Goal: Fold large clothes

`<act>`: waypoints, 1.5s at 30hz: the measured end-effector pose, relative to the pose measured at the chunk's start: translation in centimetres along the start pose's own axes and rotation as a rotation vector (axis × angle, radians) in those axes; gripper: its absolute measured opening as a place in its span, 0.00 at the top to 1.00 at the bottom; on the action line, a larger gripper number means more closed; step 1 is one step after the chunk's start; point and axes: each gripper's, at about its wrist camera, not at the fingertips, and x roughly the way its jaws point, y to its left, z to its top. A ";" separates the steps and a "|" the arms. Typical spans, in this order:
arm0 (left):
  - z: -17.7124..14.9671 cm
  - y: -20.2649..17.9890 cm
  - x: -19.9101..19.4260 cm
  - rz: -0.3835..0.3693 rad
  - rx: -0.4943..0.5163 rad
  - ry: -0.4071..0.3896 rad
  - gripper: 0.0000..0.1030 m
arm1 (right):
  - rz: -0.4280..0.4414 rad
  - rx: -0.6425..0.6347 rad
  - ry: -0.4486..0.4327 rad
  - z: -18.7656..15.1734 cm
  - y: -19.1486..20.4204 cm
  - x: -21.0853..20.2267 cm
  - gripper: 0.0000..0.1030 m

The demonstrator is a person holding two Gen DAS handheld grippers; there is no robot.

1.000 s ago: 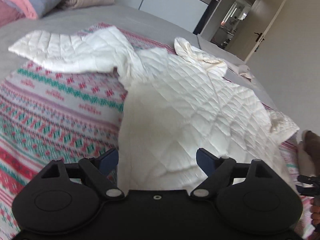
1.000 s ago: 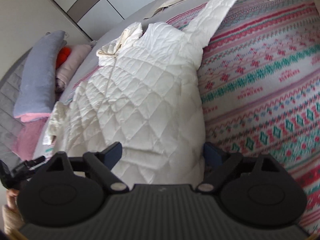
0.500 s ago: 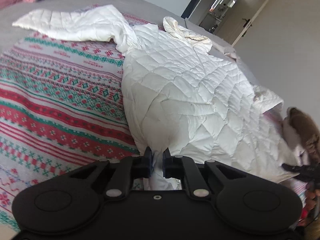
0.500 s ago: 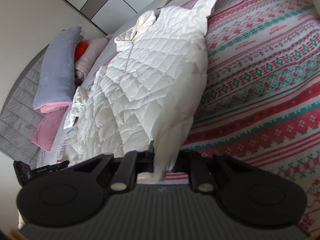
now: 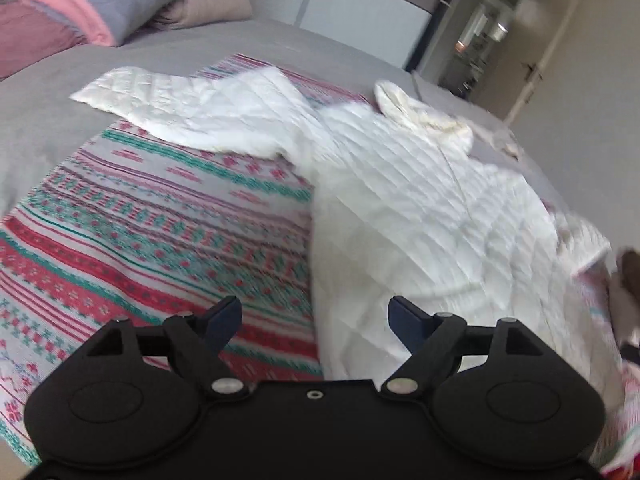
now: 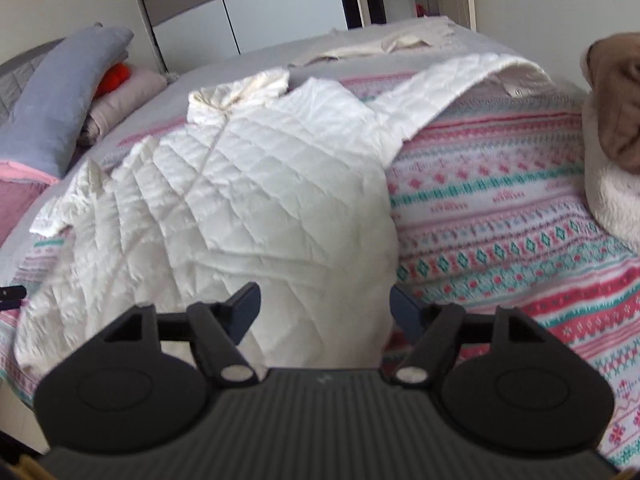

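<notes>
A white quilted jacket [image 5: 420, 216] [image 6: 256, 200] lies spread on a patterned blanket [image 5: 160, 240] [image 6: 500, 220], with its hood [image 5: 420, 116] [image 6: 236, 92] at the far end. One sleeve [image 5: 180, 108] stretches out left in the left wrist view, and the same sleeve [image 6: 448, 84] runs right in the right wrist view. My left gripper [image 5: 316, 316] hovers over the jacket's near left hem corner, jaws opening, pads clear of the cloth. My right gripper [image 6: 324, 304] hangs above the near right hem, jaws opening too, holding nothing.
Grey and pink pillows [image 5: 80, 0] [image 6: 60, 92] are stacked at the head of the grey bed [image 5: 48, 120]. A brown and cream plush throw [image 6: 612, 132] sits at the right bed edge. Wardrobe doors [image 6: 260, 8] and an open doorway [image 5: 480, 40] lie beyond.
Both grippers pinched shut on the jacket's near hem half a second ago, then let go. Both now stand wide and have drawn up and back from the hem.
</notes>
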 end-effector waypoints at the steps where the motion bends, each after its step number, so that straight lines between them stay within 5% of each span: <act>1: 1.0 1.2 0.1 0.028 -0.051 -0.034 0.22 | 0.026 -0.004 -0.027 0.4 0.5 0.2 0.20; 9: 7.8 12.5 4.5 0.171 -0.305 -0.206 0.23 | 0.164 -0.131 0.001 0.9 5.9 6.4 0.19; 15: 11.5 18.8 9.4 0.145 -0.507 -0.272 0.28 | 0.154 -0.259 0.088 0.0 8.8 11.3 0.19; 21: 14.6 21.2 13.2 0.144 -0.588 -0.391 0.37 | 0.142 -0.301 0.130 -0.8 8.8 14.0 0.13; 24: 16.0 21.6 14.6 0.179 -0.581 -0.378 0.71 | 0.150 -0.313 0.122 -1.1 8.6 14.1 0.12; 25: 16.2 21.4 14.6 0.193 -0.574 -0.361 0.94 | 0.151 -0.311 0.122 -1.1 8.6 14.1 0.12; 28: 15.6 19.0 12.1 0.226 -0.474 -0.483 0.95 | 0.143 -0.315 0.119 -1.2 8.7 14.1 0.12; 31: 13.7 15.9 8.2 0.323 -0.339 -0.607 0.96 | 0.131 -0.319 0.115 -1.2 8.8 13.9 0.12; 34: 11.1 14.2 5.9 0.516 -0.235 -0.641 0.96 | 0.125 -0.317 0.112 -1.2 8.8 13.8 0.12; 37: 9.6 14.0 7.9 0.724 -0.126 -0.448 0.94 | 0.122 -0.316 0.110 -1.2 8.9 13.8 0.12; 39: 9.5 14.9 10.5 0.783 -0.091 -0.275 0.90 | 0.115 -0.313 0.107 -1.2 8.9 13.9 0.11; 42: 9.3 14.1 8.9 0.792 -0.118 -0.289 0.86 | 0.102 -0.297 0.104 -1.0 8.7 13.7 0.09; 44: 9.2 12.8 7.7 0.782 -0.140 -0.281 0.45 | 0.092 -0.275 0.101 -0.6 8.5 13.1 0.09; 45: 9.2 11.8 7.2 0.773 -0.132 -0.273 0.32 | 0.091 -0.264 0.095 -0.4 8.3 12.8 0.07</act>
